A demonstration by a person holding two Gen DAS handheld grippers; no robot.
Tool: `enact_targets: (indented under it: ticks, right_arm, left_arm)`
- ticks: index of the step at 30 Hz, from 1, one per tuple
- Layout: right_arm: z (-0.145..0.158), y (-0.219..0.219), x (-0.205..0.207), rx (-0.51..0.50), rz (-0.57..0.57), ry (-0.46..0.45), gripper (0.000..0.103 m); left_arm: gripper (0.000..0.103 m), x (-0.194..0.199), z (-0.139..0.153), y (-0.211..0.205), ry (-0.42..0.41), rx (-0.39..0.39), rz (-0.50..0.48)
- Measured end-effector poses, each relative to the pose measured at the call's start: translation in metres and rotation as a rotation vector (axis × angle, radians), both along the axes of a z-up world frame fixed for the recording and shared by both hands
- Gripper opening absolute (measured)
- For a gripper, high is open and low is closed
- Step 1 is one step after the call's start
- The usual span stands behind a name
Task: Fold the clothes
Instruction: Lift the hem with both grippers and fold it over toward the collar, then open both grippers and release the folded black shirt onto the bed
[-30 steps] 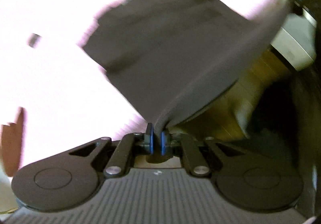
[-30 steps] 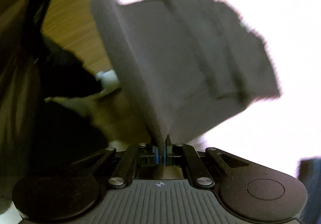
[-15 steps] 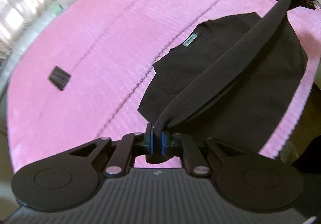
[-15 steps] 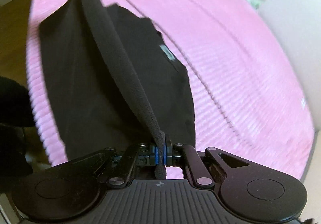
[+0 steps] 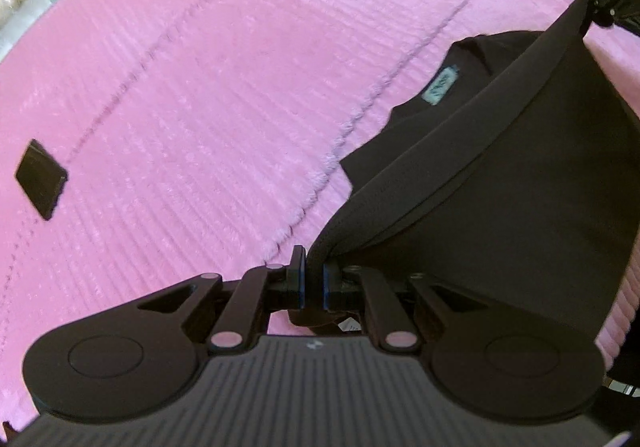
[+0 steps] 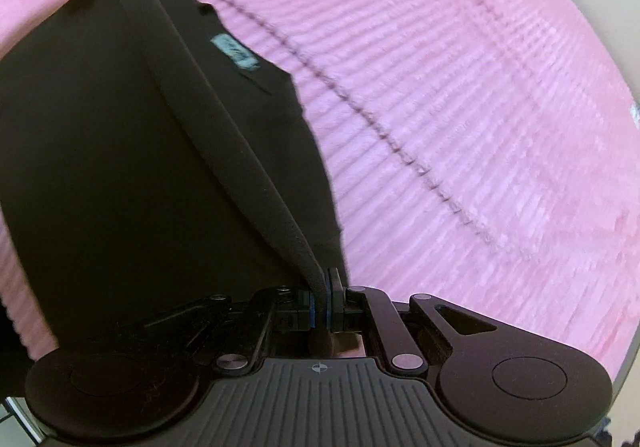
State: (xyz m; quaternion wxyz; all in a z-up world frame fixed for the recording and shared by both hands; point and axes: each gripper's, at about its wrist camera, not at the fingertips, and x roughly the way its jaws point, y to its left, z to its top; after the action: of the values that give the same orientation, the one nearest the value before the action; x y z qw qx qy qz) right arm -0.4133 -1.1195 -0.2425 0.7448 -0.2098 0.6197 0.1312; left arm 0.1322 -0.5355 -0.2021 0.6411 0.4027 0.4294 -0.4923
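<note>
Pink ribbed blanket [image 5: 208,95] underlies a black shirt [image 5: 520,215]; left claw [image 5: 313,279] and right claw [image 6: 323,297] each pinch its hem.

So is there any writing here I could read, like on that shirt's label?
Neck label on the black shirt: teal with dark print, too blurred to read in either view.
White tag under the left gripper: marks too small to read.
No other text on the pink blanket or the small black object.
</note>
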Motion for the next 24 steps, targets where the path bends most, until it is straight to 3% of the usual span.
enact_targets:
  ticks: [9,11,12,13,14,15,19,24]
  right_arm:
    - [-0.046,-0.033,0.043,0.122,-0.076,0.022,0.003]
    - [-0.05,-0.043,0.045,0.159,-0.13,0.015,0.005]
    - [-0.05,-0.048,0.046,0.165,-0.164,-0.003,0.024]
    - [-0.047,-0.054,0.045,0.157,-0.209,-0.044,0.06]
    - [-0.042,-0.06,0.043,0.148,-0.259,-0.092,0.072]
    - [-0.035,-0.068,0.041,0.155,-0.315,-0.143,0.078]
    - [-0.007,-0.098,0.028,0.191,-0.526,-0.268,0.078]
    - [-0.001,-0.081,0.009,0.351,-0.582,-0.255,0.078]
  left_arm:
    - [0.008,0.022,-0.058,-0.017,0.02,0.116,0.054]
    - [0.014,0.027,-0.062,-0.019,0.022,0.119,0.082]
    - [0.016,0.029,-0.061,-0.019,0.016,0.117,0.101]
    - [0.021,0.032,-0.059,-0.019,0.008,0.114,0.124]
    - [0.023,0.036,-0.056,-0.018,-0.008,0.105,0.155]
    - [0.023,0.041,-0.052,-0.016,-0.026,0.097,0.19]
    - [0.022,0.066,-0.032,0.001,-0.095,0.071,0.359]
    - [0.022,0.054,-0.015,0.013,-0.068,0.016,0.385]
